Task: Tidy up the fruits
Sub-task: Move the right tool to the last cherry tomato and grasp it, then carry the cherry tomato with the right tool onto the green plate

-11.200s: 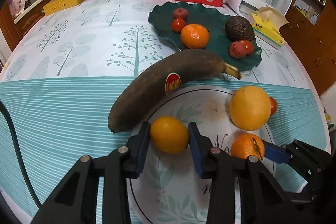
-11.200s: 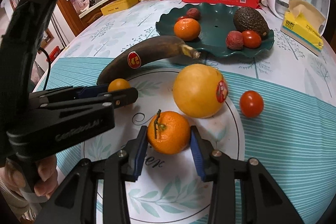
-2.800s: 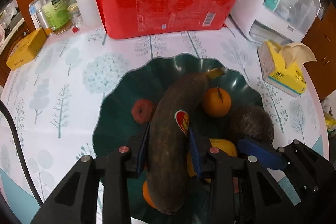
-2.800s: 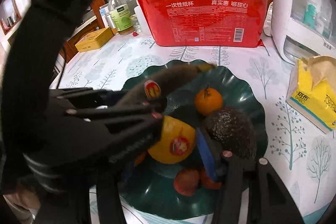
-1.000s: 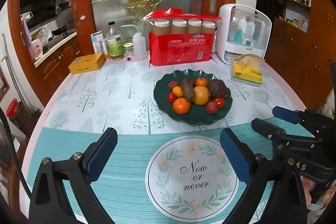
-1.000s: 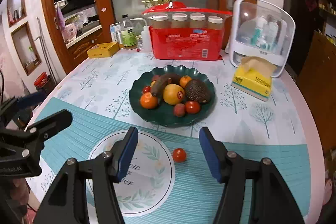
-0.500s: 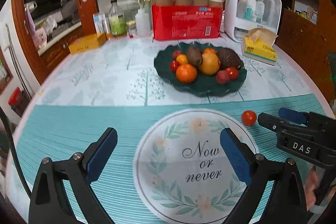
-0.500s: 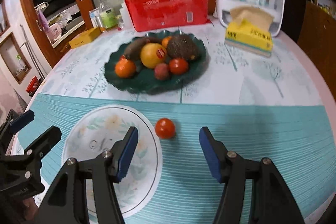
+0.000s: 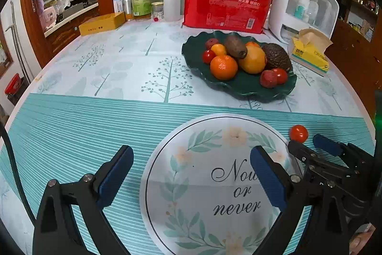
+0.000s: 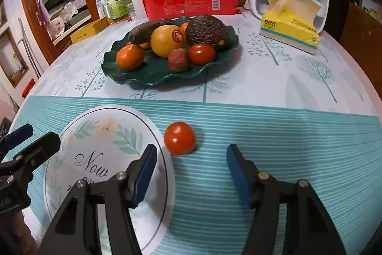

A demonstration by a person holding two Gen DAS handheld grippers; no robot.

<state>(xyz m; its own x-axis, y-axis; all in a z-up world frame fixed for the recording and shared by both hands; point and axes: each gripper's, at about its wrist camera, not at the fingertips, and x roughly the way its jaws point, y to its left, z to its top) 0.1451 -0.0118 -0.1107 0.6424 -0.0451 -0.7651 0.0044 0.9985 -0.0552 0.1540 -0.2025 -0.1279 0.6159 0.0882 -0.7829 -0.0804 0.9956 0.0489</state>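
Left wrist view: the left gripper (image 9: 191,169) hangs spread wide and empty over the round mat (image 9: 203,185), apparently idle because nothing lies there to pick up. The plate (image 9: 238,87) beyond holds the gathered fruit. One tomato (image 9: 298,133) sits apart on the striped cloth, just ahead of the right gripper's tips.

Right wrist view: the right gripper (image 10: 191,169) is spread and empty, aimed so the tomato (image 10: 179,138) lies just ahead of its gap, nearer the left pad, probably the last fruit for the plate (image 10: 148,78).
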